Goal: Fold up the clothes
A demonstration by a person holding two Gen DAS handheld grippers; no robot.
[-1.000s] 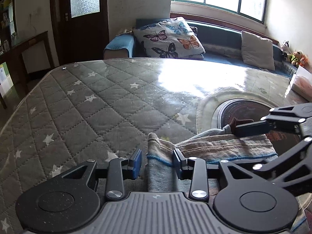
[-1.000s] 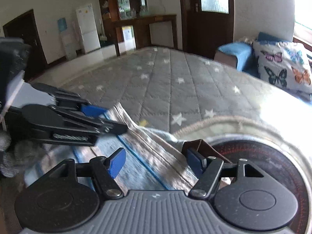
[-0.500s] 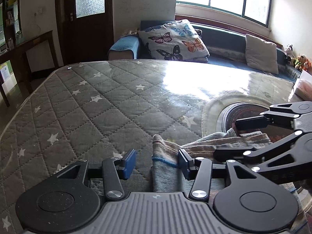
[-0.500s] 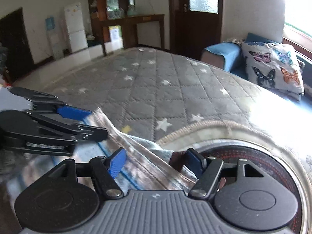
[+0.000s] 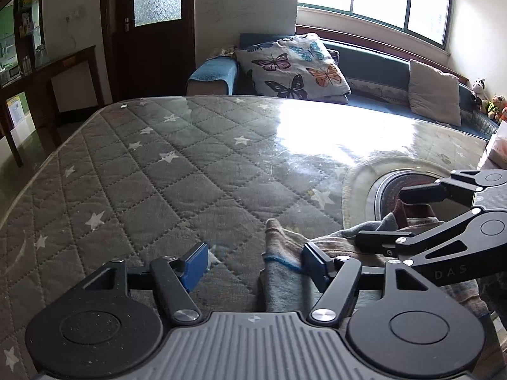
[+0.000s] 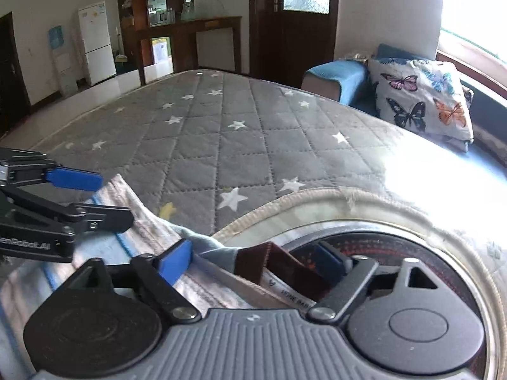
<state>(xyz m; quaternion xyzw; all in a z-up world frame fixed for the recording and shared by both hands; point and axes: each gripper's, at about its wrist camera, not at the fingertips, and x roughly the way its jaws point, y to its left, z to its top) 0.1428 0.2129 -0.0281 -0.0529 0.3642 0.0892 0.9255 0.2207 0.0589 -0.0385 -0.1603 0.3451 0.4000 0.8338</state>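
A folded grey-beige garment [image 5: 285, 272] with a blue stitched line lies on the quilted star-pattern mattress [image 5: 158, 183]. My left gripper [image 5: 255, 264] is open; the garment's left edge lies between its fingers, nearer the right one. My right gripper [image 6: 259, 259] is open over the garment's brown collar [image 6: 272, 262] and its label. Each gripper shows in the other's view: the right one [image 5: 408, 218] at the garment's right end, the left one [image 6: 95, 199] at its left end.
A round dark inset with a cream rim [image 6: 396, 221] sits in the mattress beside the garment. A butterfly pillow [image 5: 291, 66] and a beige cushion [image 5: 434, 91] lie on the bench under the window. A dark door [image 5: 152, 28] and a desk [image 5: 54, 79] stand beyond the mattress.
Both grippers have drawn back a little from the garment and their fingers have spread wider. The garment has settled lower on the mattress.
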